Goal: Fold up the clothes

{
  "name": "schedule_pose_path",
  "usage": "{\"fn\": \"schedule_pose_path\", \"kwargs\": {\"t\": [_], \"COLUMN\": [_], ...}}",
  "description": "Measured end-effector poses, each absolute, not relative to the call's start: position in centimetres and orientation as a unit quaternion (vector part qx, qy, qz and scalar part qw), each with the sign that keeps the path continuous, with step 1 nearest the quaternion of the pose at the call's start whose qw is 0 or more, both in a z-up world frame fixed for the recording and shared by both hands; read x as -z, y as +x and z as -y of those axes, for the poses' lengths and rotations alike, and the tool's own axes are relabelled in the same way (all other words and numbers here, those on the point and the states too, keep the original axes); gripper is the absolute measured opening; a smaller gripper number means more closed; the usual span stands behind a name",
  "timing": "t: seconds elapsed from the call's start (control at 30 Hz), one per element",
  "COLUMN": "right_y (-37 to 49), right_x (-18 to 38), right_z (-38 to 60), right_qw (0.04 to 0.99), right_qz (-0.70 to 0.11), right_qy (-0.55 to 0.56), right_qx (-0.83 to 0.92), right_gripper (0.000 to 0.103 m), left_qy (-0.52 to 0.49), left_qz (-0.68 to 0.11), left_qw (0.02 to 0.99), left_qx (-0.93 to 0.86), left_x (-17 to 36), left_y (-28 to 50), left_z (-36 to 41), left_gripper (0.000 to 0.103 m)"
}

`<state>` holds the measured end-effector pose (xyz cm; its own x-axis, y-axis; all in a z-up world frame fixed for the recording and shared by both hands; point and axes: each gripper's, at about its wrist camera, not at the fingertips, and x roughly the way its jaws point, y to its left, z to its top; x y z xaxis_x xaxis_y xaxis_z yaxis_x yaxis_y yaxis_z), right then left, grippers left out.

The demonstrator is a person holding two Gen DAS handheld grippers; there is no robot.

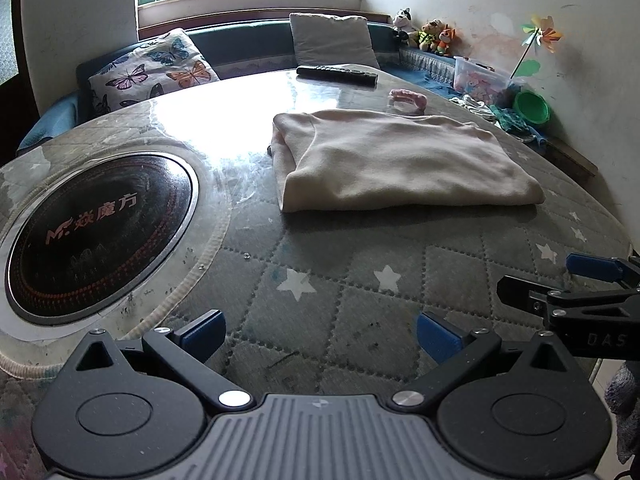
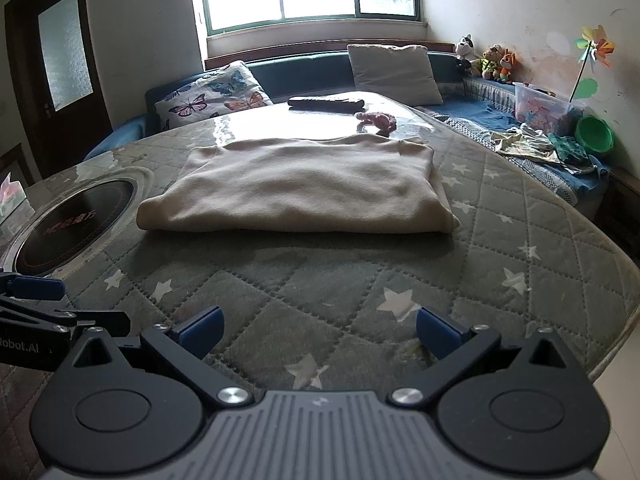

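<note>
A cream garment (image 1: 400, 162) lies folded into a flat rectangle on the quilted, star-patterned table cover (image 1: 340, 280). It also shows in the right wrist view (image 2: 296, 184), straight ahead. My left gripper (image 1: 320, 334) is open and empty, low over the cover, nearer than the garment and apart from it. My right gripper (image 2: 318, 330) is open and empty too, in front of the garment's near edge. Each gripper shows at the edge of the other's view: the right gripper (image 1: 560, 284) and the left gripper (image 2: 40, 300).
A round black hotplate (image 1: 96, 236) is set into the table at left. A remote (image 1: 338, 74) and a pink item (image 1: 408, 100) lie beyond the garment. Cushions, soft toys, a plastic box (image 2: 540, 106) and loose clothes (image 2: 532, 142) sit on the bench behind and right.
</note>
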<state>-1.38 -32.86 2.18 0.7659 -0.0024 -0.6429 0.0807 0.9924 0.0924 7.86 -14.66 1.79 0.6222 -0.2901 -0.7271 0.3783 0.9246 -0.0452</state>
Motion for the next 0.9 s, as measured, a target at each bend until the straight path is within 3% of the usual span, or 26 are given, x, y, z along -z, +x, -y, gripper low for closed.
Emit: {"fn": "schedule_pose_path", "kwargs": {"t": [0.9], "right_y": [-2.6], "right_x": [-2.6], "right_z": [32.5], "right_qw": [0.941], "right_qz": [-0.332], "right_qy": [0.06], "right_qx": [0.017], "right_gripper": [0.103], "left_qy": [0.057], "left_qz": [-0.379], "left_qw": [0.903], "left_qx": [0.194], "left_x": [-2.5], "left_y": [6.5], "left_z": [14.7], "left_gripper": [0.103]}}
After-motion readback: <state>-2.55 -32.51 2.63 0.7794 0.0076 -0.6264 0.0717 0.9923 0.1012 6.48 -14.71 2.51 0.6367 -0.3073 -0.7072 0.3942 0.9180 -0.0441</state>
